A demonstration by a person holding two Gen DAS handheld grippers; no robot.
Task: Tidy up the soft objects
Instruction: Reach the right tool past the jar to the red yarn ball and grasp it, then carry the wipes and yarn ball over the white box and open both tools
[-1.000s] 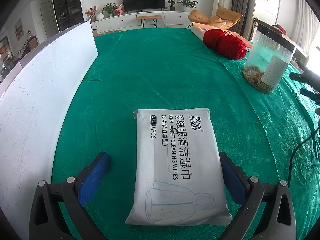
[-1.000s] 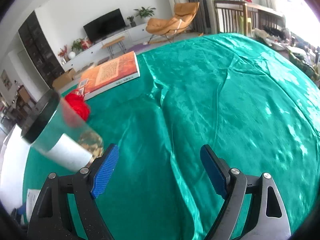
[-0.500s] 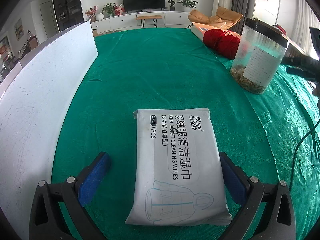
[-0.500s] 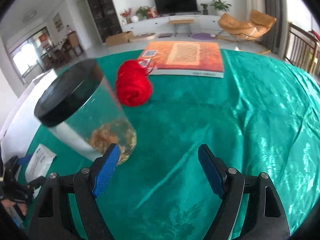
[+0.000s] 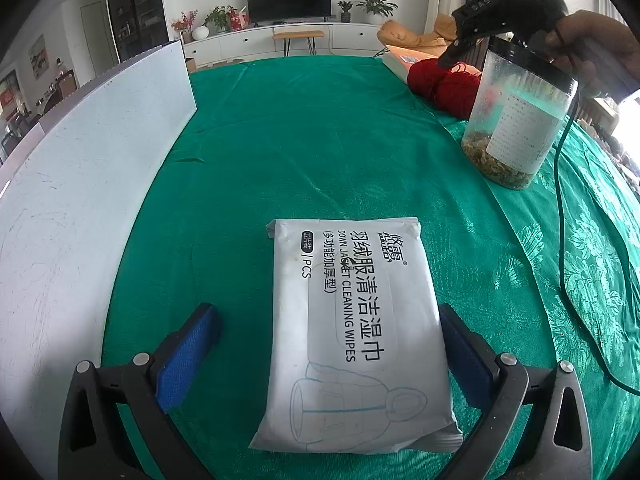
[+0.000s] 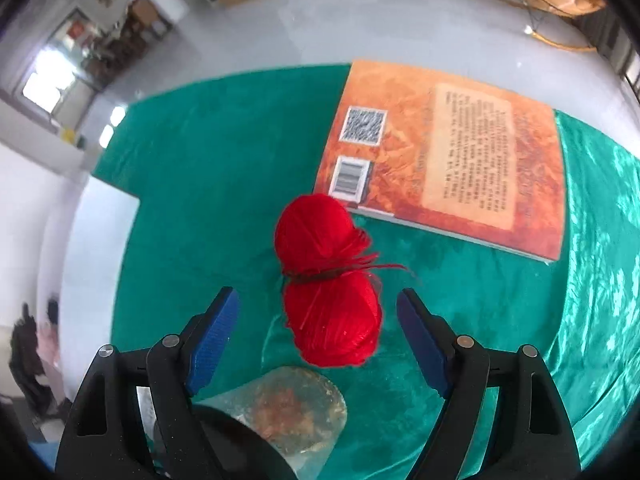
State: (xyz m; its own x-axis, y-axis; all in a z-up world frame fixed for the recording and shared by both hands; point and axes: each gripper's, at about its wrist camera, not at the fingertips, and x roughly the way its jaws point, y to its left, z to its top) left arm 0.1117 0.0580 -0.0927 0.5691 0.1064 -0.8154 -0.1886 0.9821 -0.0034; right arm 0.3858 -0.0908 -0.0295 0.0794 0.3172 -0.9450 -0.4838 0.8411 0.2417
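A white pack of cleaning wipes lies flat on the green tablecloth. My left gripper stands open around its near half; the right pad is close to the pack's edge and the left pad is well clear. A red yarn skein, tied at its middle, lies on the cloth beside a book. My right gripper hangs above it, pointing steeply down, open, with the skein showing between its fingers and untouched. In the left wrist view the skein is at the far right, with a hand holding the right gripper above it.
A clear jar with a black lid and dried bits stands right of the pack, just under the right gripper. An orange book lies beyond the yarn. A white board walls the left side. A black cable trails over the cloth.
My right gripper has swung across the table and tipped downward, from bare cloth past the jar to above the red yarn. The left gripper and the wipes pack have stayed put.
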